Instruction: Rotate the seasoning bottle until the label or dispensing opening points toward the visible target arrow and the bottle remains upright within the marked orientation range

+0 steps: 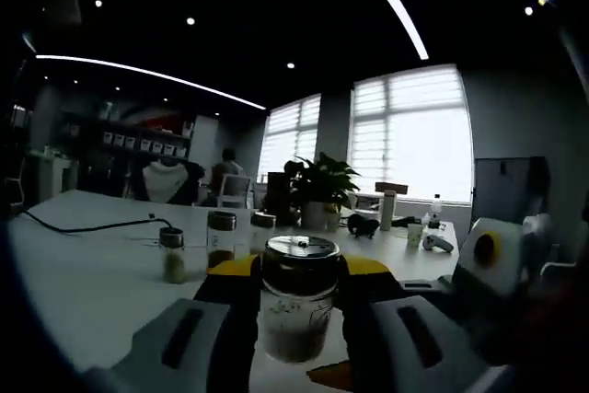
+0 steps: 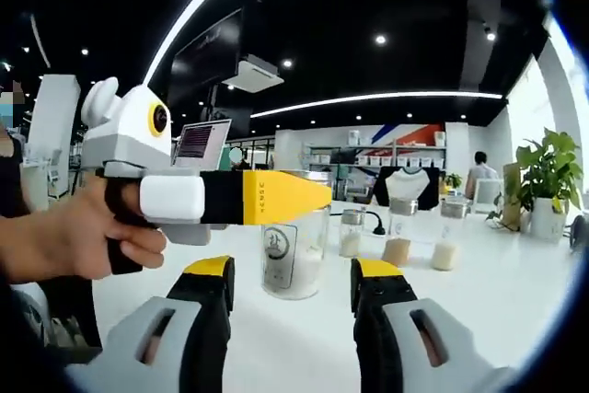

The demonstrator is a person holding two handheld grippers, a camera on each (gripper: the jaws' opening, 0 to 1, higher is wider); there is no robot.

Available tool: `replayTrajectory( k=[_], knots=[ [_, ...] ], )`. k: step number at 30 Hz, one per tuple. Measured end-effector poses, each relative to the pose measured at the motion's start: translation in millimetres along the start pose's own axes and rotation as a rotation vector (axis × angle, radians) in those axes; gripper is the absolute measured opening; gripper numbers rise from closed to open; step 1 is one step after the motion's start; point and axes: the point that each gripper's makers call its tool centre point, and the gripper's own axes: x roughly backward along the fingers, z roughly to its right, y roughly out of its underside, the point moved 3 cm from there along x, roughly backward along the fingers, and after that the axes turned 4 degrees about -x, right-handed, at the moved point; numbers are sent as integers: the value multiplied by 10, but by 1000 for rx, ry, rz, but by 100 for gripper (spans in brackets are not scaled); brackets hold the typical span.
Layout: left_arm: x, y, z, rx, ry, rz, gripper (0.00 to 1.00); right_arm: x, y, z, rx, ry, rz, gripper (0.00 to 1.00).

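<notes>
The long white table [image 1: 83,264] spreads under both my tools, with tall bright windows [image 1: 419,140] behind it in the left gripper view and a leafy green potted plant [image 1: 322,186] in a white pot standing towards the far end. A thin black cable [image 1: 87,225] trails across the tabletop on that side.

The clear glass seasoning bottle with a silver metal lid [image 1: 296,296] stands upright on the table, pale powder filling its lower part. In the right gripper view its round printed label [image 2: 276,244] faces my camera.

My left gripper [image 1: 296,273], grey with black jaws and yellow tips, is clenched around that bottle: one jaw presses each side just under the lid. In the right gripper view I see it from the side, my hand [image 2: 78,236] wrapped round its black grip and its yellow jaw lying across the top of the bottle.

My right gripper [image 2: 290,284] is released, jaws wide apart, with nothing between them; the bottle stands just beyond the tips, in line with the gap.

Behind stand three smaller clear spice jars with silver caps [image 2: 398,232], holding pale and brownish seasonings, well apart from the gripped bottle. In the left gripper view the nearest of them [image 1: 172,253] sits just left of my left jaw.
</notes>
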Motion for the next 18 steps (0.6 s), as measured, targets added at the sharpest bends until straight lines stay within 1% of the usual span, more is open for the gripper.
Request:
replayTrajectory(
  k=[2,5,7,11,13,14,16,17,18],
  knots=[
    [33,-11,-111,-21,-22,-2,34,39,19,3,1,-12,-3,56],
    [92,13,-268,-40,-65,-15,34,83,37,-17,-41,-53,-3,65],
    [127,39,-338,-49,-80,-24,34,103,45,-25,-47,-70,-5,71],
    [211,131,-502,-74,-114,-50,35,167,40,-47,-47,-106,-4,81],
    [244,188,-579,-82,-117,-61,35,207,8,-53,-80,-130,19,87],
    [255,215,-620,-79,-119,-64,35,216,2,-56,-86,-134,23,90],
    [279,263,-669,-29,-126,-80,35,240,-3,-56,-100,-145,21,97],
    [296,274,-691,-38,-125,-74,35,264,-5,-54,-112,-150,22,100],
    [303,284,-702,-40,-126,-74,35,289,4,-54,-118,-156,15,99]
  ],
)
